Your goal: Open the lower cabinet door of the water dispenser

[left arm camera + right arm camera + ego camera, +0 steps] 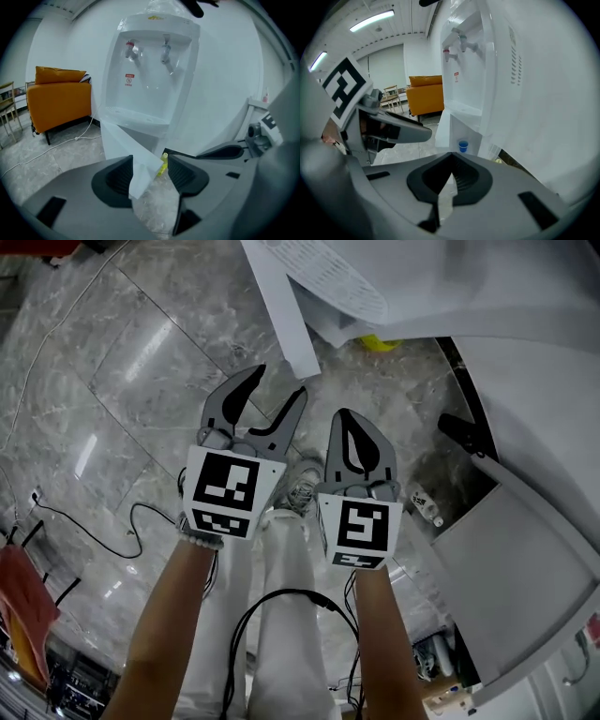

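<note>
The water dispenser [150,70] fills the middle of the left gripper view, a white upright unit with two taps at the top and its base on the marble floor [141,362]. An orange sofa [58,96] stands well apart from it at the left edge of that view and has no part in the job.

The lower cabinet door [125,145] is already swung out from the cabinet. In the head view it runs as a white slab from the top edge down toward the centre. It hangs by its hinge side, so its free edge reaches out toward the person, which is why it sits right in front of the left gripper [279,385].

That gripper's jaws stand apart on either side of the door's lower corner, and neither pad looks to be pressing on it. The door seems to keep its angle unaided. I judge the opening nearly or fully done.

The right gripper [451,161] is closed on nothing, held just beside the left at centre frame (a spare hand here, most likely kept clear of the door's swing).

With the door open, a blue cup [462,146] shows inside the cabinet. A small yellow thing [164,164] lies at the dispenser's foot; what it is I cannot tell.
</note>
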Motion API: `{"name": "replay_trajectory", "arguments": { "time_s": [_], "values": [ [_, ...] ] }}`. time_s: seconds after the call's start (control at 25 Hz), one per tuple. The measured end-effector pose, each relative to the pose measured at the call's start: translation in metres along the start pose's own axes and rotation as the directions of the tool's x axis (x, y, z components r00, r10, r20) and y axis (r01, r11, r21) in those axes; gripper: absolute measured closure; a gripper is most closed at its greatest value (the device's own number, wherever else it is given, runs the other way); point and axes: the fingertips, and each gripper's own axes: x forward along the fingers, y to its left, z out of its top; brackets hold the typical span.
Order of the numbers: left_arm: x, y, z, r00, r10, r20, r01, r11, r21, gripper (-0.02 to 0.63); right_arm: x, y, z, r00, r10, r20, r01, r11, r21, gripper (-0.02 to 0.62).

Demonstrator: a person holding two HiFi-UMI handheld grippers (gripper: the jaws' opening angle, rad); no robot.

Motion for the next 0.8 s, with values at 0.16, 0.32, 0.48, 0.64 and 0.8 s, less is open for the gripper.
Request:
{"name": "replay_trajectory", "arguments": {
  "time_s": [0.16, 0.32, 0.48, 0.64, 0.8],
  "values": [
    [0.014, 0.001, -0.005, 1.0, 0.028, -0.01, -0.028, 0.999, -0.042, 0.362, -0.01, -0.009, 0.009, 1.0, -0.023, 0.014, 0.023, 1.0, -0.009, 0.592],
    [0.028, -0.004, -0.009, 0.999, 0.042, -0.025, -0.043, 0.998, -0.043, 0.348, -0.017, -0.014, 0.013, 0.999, -0.032, 0.019, 0.032, 0.999, 0.004, 0.592],
    [0.039, -0.009, -0.009, 0.997, 0.074, -0.028, -0.074, 0.997, 0.001, 0.34, -0.021, -0.016, 0.019, 0.999, -0.024, 0.027, 0.025, 0.999, -0.023, 0.592],
    [0.048, -0.005, -0.013, 0.989, 0.138, -0.047, -0.138, 0.99, -0.01, 0.334, -0.022, -0.019, 0.021, 1.0, -0.018, 0.025, 0.019, 0.999, -0.029, 0.592],
    [0.054, 0.0, -0.016, 0.981, 0.188, -0.058, -0.189, 0.982, -0.01, 0.334, -0.022, -0.022, 0.022, 1.0, -0.012, 0.024, 0.013, 0.999, -0.033, 0.592]
  ]
}}
